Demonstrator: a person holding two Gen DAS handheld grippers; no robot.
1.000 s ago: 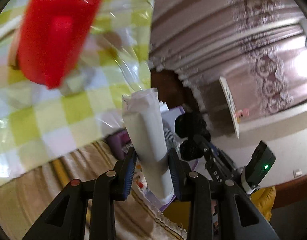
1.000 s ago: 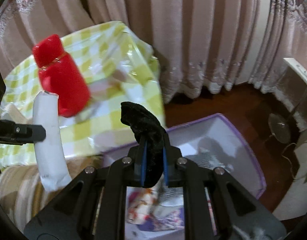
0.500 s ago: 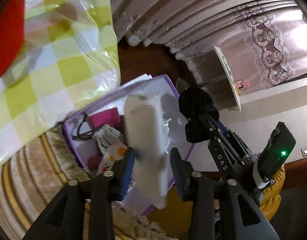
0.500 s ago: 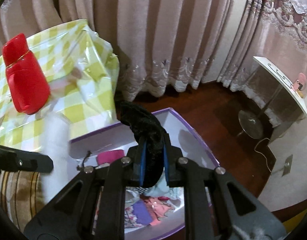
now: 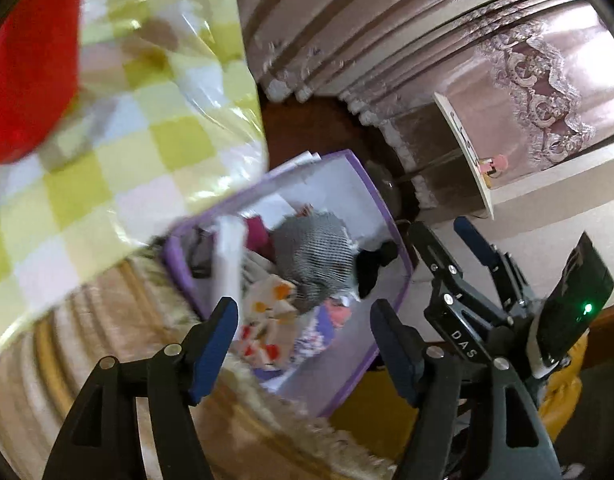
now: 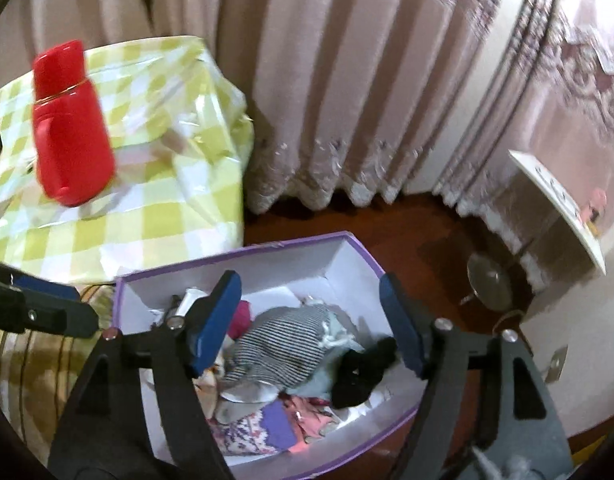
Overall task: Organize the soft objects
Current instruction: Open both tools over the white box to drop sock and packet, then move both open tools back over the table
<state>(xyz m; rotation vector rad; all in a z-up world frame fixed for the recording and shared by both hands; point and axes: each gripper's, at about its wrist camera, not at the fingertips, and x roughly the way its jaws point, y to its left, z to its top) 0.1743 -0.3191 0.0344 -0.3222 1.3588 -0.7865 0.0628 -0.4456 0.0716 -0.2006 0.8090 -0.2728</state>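
A purple-rimmed white box on the floor holds several soft things, among them a grey striped cloth. My right gripper hangs over the box, its jaws opening with nothing between them. A black cloth lies loose in the box below it. My left gripper is above the box too, jaws opening and bare. A blurred white tube stands apart from its pads at the box's near wall. The right gripper shows at the right of the left wrist view.
A red jug stands on a table with a yellow checked cloth left of the box. Pink curtains hang behind. A small white side table is at the right. Striped fabric lies at the lower left.
The left gripper moved over the box, opened and let go of the white tube, which dropped toward the box. The right gripper opened and the black cloth fell into the box.
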